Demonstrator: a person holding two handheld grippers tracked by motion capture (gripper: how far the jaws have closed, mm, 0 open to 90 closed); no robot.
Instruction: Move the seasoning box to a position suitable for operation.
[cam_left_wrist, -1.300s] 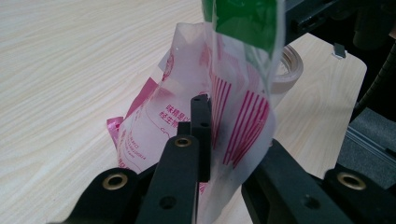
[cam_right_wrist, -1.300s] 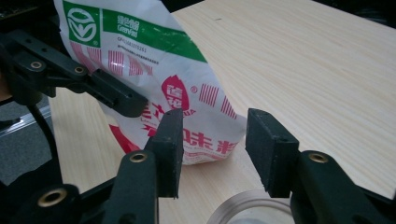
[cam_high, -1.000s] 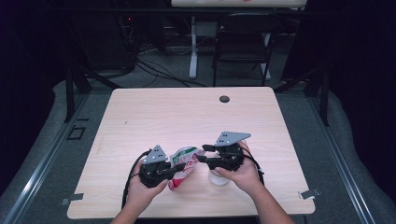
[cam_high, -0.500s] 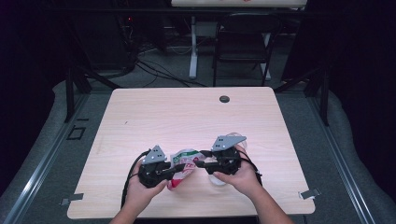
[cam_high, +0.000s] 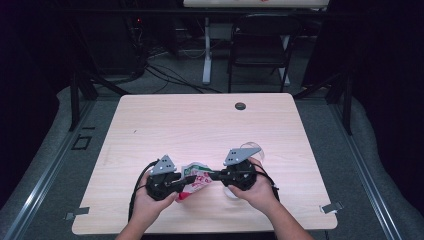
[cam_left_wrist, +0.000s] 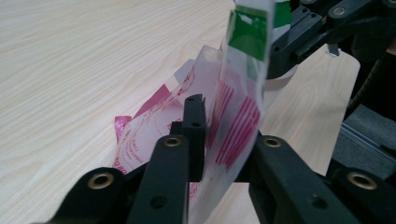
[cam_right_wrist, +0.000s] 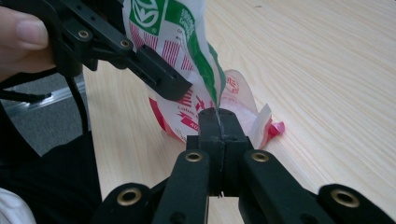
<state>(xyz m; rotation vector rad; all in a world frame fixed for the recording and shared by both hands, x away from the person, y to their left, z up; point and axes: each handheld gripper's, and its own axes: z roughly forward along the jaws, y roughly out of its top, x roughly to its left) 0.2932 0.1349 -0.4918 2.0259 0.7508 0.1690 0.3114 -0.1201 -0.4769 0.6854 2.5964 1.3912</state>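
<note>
A crumpled plastic bag (cam_high: 197, 177) printed in red, green and white hangs between the two grippers near the table's front edge. My left gripper (cam_high: 191, 180) holds its red-striped part (cam_left_wrist: 233, 107). Its jaws have just been opening a little and the film still stands between them. My right gripper (cam_right_wrist: 218, 116) has just been closing, and its pads are now pressed together on the bag's green-edged rim (cam_right_wrist: 205, 70). In the right gripper view the left gripper's finger (cam_right_wrist: 161, 77) lies against the bag. The right gripper (cam_left_wrist: 280, 49) shows at the top right of the left gripper view.
A clear round container (cam_high: 248, 148) stands on the wooden table (cam_high: 200, 125) just behind and under the right hand. A dark cable hole (cam_high: 240, 106) sits near the far edge. A folding chair (cam_high: 260, 45) stands beyond the table.
The right gripper came down and left onto the bag and its jaws shut on the rim. The left hand stayed in place with the bag.
</note>
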